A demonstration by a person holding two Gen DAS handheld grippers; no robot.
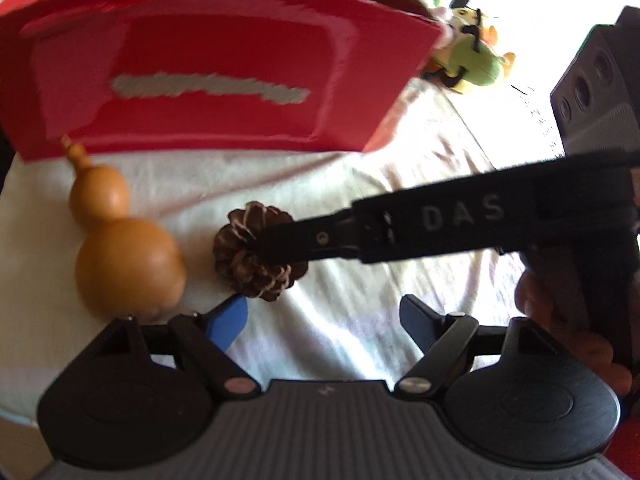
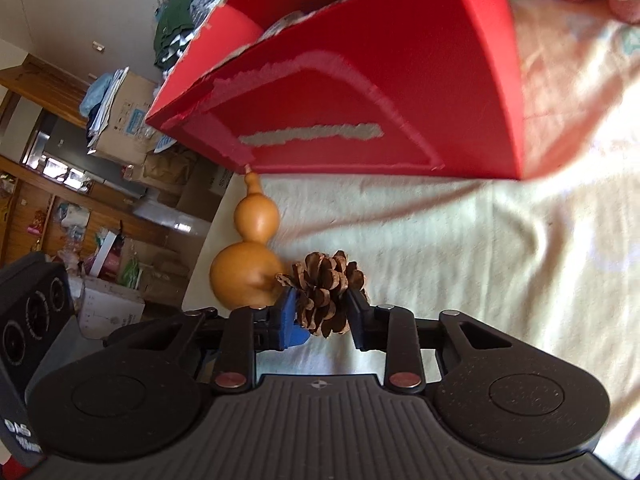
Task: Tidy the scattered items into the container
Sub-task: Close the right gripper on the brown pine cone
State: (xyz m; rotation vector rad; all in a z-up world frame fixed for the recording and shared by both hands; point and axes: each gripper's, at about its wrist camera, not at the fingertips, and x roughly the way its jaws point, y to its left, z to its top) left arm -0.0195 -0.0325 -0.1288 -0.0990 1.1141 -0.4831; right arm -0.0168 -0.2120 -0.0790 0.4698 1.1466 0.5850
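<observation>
Right gripper [image 2: 322, 312] has its jaws clenched on the pine cone [image 2: 326, 294], blue pad on one side, black on the other, the cone resting on the pale cloth [image 2: 460, 260]. Just beside it lies the orange gourd [image 2: 250, 264], its stem tip touching the red cardboard box [image 2: 360, 92] behind. Left gripper [image 1: 322, 320] hangs over the cloth near the cone, jaws released and holding nothing. A green plush toy [image 1: 474, 66] sits beyond the box.
</observation>
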